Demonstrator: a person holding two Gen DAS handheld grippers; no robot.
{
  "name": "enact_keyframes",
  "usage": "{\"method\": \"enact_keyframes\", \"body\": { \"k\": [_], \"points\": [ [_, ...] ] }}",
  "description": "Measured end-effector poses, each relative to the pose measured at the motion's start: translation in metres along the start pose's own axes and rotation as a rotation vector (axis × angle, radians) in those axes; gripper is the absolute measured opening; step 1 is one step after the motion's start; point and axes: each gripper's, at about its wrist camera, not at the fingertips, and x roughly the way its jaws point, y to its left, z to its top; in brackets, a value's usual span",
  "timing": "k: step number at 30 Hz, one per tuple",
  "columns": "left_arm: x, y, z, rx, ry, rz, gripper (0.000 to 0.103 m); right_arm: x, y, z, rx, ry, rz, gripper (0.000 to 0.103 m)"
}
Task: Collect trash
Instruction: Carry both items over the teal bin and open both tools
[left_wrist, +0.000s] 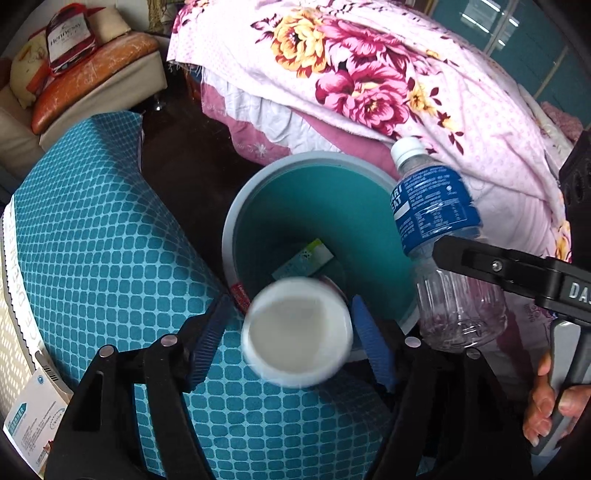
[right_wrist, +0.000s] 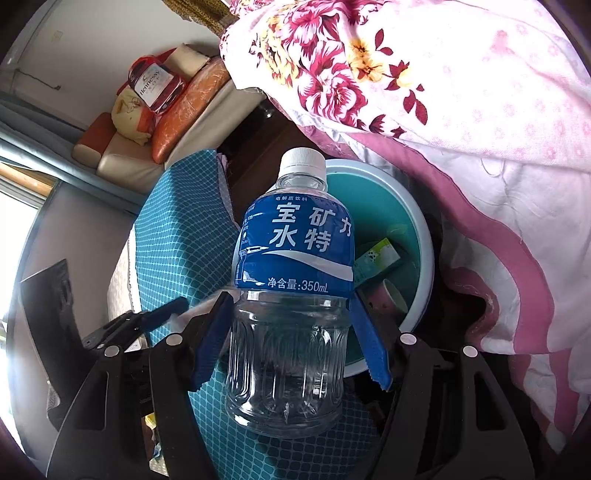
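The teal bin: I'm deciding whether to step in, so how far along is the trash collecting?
Done: a green carton and a pink cup already lie in the teal bin. In hand: a white cup, blurred, sits loose between the open fingers of the left gripper above the bin; the right gripper grips an empty bottle. Left: both must land in the bin.

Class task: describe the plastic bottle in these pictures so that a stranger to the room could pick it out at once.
Find the round teal waste bin on the floor beside the floral-quilted bed. Just above its rim, the right gripper holds a clear ribbed plastic bottle. Its white screw cap and blue label with white Chinese characters set it apart from the blurred white cup nearby.
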Motion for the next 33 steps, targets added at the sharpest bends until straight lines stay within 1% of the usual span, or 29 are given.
{"method": "enact_keyframes", "body": {
  "k": [6,8,10,18,25,27,28,29,33],
  "points": [
    [-0.015,0.008,-0.011,-0.02,-0.018,-0.007,0.072,0.001,0.001,0.0,0.002,0.004,-0.012,0.062],
    [-0.018,0.012,-0.015,-0.036,-0.022,-0.01,0.078,0.003,0.004,0.0,0.001,0.007,-0.015,0.062],
    [-0.025,0.016,-0.02,-0.047,-0.036,-0.007,0.08,0.005,0.006,0.001,-0.002,0.011,-0.02,0.062],
    [-0.047,0.033,-0.033,-0.093,-0.057,-0.034,0.081,0.014,0.016,0.004,-0.017,0.033,-0.044,0.062],
    [-0.065,0.039,-0.041,-0.096,-0.087,-0.053,0.083,0.02,0.031,0.002,-0.043,0.053,-0.072,0.063],
    [-0.072,0.042,-0.045,-0.097,-0.1,-0.052,0.087,0.019,0.036,0.0,-0.049,0.052,-0.069,0.065],
    [-0.074,0.042,-0.046,-0.1,-0.106,-0.051,0.09,0.018,0.039,-0.001,-0.052,0.05,-0.069,0.067],
    [-0.077,0.045,-0.049,-0.104,-0.116,-0.05,0.091,0.017,0.044,-0.002,-0.061,0.045,-0.072,0.07],
    [-0.09,0.053,-0.057,-0.12,-0.133,-0.059,0.091,0.014,0.058,-0.007,-0.083,0.045,-0.073,0.072]
  ]
}}
